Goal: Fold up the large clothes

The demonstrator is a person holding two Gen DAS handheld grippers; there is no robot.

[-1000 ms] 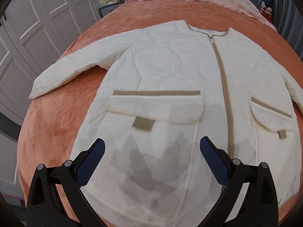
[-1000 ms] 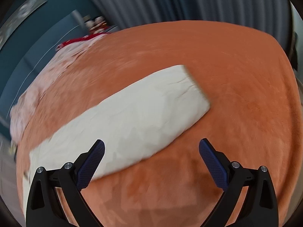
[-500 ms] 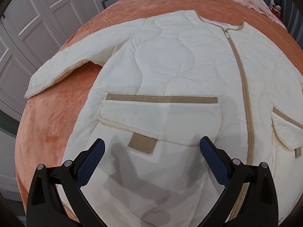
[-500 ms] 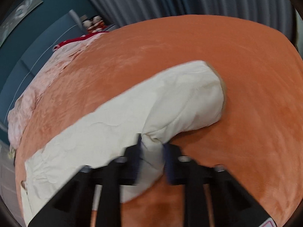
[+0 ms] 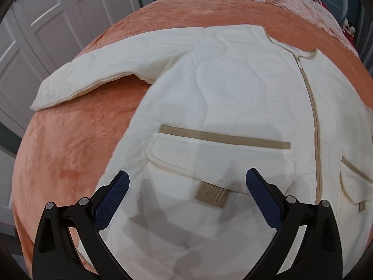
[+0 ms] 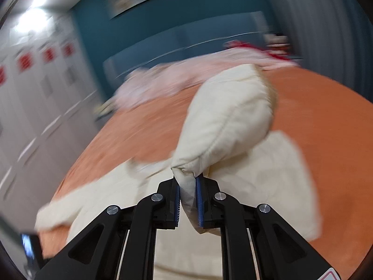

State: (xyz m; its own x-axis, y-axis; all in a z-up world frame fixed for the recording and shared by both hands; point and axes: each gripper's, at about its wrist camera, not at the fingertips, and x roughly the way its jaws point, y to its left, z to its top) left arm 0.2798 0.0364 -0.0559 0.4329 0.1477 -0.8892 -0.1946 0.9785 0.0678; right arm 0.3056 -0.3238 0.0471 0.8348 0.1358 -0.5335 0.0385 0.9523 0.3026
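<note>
Orange bed (image 6: 139, 130), sleeve (image 6: 228, 116) pinched in right claw (image 6: 188, 200)

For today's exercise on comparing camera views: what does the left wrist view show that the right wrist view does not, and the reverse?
Only the left wrist view: the jacket's front spread flat, with its tan zipper, flap pocket and one sleeve lying out to the side; the left gripper hovers with jaws wide apart and empty.

Only the right wrist view: the right gripper, jaws clamped on the other sleeve, which is lifted off the bed; a teal wall.

Both: the cream jacket, orange bedspread, white wardrobe doors.
</note>
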